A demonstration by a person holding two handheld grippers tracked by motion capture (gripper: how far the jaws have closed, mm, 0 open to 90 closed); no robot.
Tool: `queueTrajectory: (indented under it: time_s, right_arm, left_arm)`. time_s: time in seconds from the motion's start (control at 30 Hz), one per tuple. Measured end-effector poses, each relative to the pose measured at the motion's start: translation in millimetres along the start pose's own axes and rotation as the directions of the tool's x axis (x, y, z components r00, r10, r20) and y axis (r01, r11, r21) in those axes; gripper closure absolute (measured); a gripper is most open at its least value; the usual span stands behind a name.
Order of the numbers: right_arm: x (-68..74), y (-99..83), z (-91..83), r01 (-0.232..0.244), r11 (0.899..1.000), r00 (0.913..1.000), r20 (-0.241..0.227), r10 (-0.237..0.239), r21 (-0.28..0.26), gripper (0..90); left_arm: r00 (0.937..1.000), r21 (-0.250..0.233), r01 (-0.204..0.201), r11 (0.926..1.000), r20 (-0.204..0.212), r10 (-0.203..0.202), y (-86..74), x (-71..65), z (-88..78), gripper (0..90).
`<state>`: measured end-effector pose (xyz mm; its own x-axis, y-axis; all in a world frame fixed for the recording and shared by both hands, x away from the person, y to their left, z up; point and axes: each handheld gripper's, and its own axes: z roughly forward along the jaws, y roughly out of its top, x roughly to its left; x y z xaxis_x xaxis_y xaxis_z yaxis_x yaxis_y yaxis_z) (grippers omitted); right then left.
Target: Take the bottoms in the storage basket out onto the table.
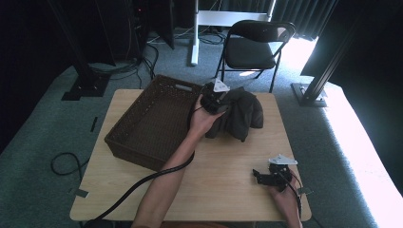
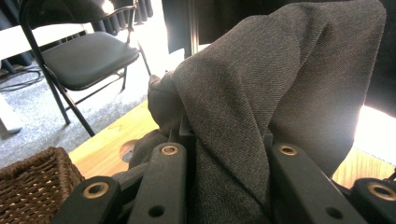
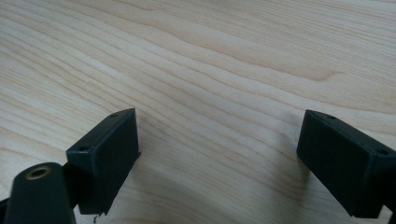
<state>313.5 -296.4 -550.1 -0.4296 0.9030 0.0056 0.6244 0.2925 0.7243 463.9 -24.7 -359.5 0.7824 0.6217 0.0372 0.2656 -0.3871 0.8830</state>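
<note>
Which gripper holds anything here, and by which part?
The left gripper is shut on a raised fold of the grey garment, at its basket-side edge. The right gripper holds nothing; its jaws stand open over the table.

Grey garment (image 2: 261,93) showing as woven cloth, fine diagonal twill, matt, soft folds. Basket (image 1: 147,126) looking like dark brown wicker, rough plaited weave. Table (image 3: 210,56) appearing as pale wood, smooth, low sheen, flowing grain lines. Left gripper (image 2: 224,186) arms reading as black matt plastic, brass-coloured metal rivets shining. Right gripper (image 3: 219,158) pads looking matt black, hard-edged plastic. Chair (image 1: 252,45) seat showing black, slightly glossy padding, tube frame gleaming black.
</note>
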Motion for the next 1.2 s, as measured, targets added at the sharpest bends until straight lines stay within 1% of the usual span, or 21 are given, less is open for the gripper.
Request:
queueTrajectory:
  time_s: [0.37,0.77,0.9,1.07,1.1,1.2]
  right_arm:
    - [-0.1,0.0,0.0,0.001,1.000,1.0000,0.000,-0.001,0.000,12.4]
    - [0.0,0.0,0.0,-0.001,1.000,1.0000,-0.001,0.001,0.001,12.4]
    - [0.0,0.0,-0.1,-0.001,1.000,1.0000,-0.001,0.001,0.002,12.4]
    - [0.1,0.0,0.0,-0.001,1.000,1.0000,-0.001,0.001,0.001,12.4]
    - [0.1,0.0,0.0,-0.001,1.000,1.0000,-0.001,0.001,0.001,12.4]
    - [0.1,0.0,0.0,-0.001,1.000,1.0000,-0.001,0.001,0.001,12.4]
  left_arm:
    - [1.0000,0.006,-0.002,1.0000,-0.006,0.002,-2.4,-1.6,3.9,76.1]
    - [0.9997,0.034,0.021,0.9992,-0.012,-0.021,-12.2,0.2,13.3,76.1]
    - [0.9996,0.042,0.026,0.9988,-0.011,-0.026,-15.6,0.5,16.7,76.1]
    - [0.9996,0.049,0.024,0.9985,-0.018,-0.023,-19.9,-0.2,19.7,76.0]
    - [0.9994,0.058,0.029,0.9979,-0.021,-0.028,-21.4,-0.5,21.9,76.0]
    - [0.9992,0.062,0.034,0.9975,-0.023,-0.033,-23.5,-0.2,23.9,76.0]
